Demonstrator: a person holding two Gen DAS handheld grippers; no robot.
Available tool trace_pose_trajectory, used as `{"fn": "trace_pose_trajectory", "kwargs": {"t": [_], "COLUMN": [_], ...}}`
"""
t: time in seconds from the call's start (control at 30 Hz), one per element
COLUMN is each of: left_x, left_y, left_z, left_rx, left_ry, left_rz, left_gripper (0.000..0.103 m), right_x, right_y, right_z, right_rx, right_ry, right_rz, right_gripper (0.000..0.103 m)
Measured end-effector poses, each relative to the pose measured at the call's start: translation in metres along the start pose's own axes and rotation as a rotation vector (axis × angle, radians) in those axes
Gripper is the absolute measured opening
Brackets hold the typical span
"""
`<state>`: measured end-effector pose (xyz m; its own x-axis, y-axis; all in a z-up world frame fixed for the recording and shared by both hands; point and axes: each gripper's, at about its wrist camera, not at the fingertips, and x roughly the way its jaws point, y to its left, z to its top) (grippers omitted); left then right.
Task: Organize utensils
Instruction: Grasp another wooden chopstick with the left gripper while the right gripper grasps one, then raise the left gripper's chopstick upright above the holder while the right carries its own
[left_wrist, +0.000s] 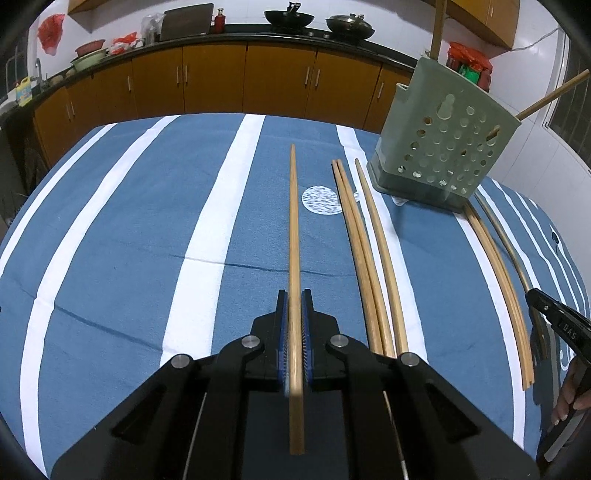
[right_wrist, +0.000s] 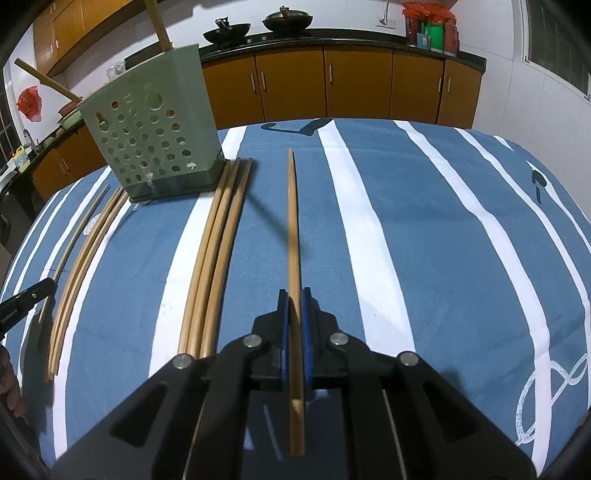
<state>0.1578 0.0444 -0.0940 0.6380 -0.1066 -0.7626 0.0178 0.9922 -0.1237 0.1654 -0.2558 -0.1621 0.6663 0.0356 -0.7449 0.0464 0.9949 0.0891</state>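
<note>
Matt woven cloth, the tablecloth (left_wrist: 147, 221), blue with white stripes, fills the middle of both views. Smooth, pale wooden chopsticks (left_wrist: 364, 258) lie on it, right of centre in the left view. At upper right there stands a dull green plastic holder (left_wrist: 443, 147) pierced with round holes. The black gripper (left_wrist: 294, 306) at the bottom looks like matt plastic with shiny metal pins.

Blue white-striped tablecloth (left_wrist: 129, 240) under loose wooden chopsticks (left_wrist: 369, 258) and a green perforated holder (left_wrist: 443, 147).
</note>
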Motion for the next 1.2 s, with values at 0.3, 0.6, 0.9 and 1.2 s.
{"fn": "trace_pose_trajectory", "kwargs": {"t": [0.3,0.6,0.9,1.2], "left_x": [0.000,0.000,-0.025,-0.080], "left_y": [-0.001,-0.006,-0.010,-0.012], "left_z": [0.000,-0.002,0.014,0.054], "left_rx": [0.002,0.055,0.078,0.051], "left_ry": [0.000,0.004,-0.072,-0.266], "left_rz": [0.001,0.027,0.012,-0.031], "left_gripper": [0.008,0.008,0.008,0.008], "right_x": [0.000,-0.001,-0.036,-0.093], "right_y": [0.000,0.001,-0.003,-0.004], "right_z": [0.000,-0.003,0.017,0.049], "right_rx": [0.001,-0.017,-0.007,0.003], "right_ry": [0.000,-0.006,-0.107,-0.286], "right_rz": [0.001,-0.005,0.011,0.035], "right_gripper": [0.009,0.008,0.008,0.008]}}
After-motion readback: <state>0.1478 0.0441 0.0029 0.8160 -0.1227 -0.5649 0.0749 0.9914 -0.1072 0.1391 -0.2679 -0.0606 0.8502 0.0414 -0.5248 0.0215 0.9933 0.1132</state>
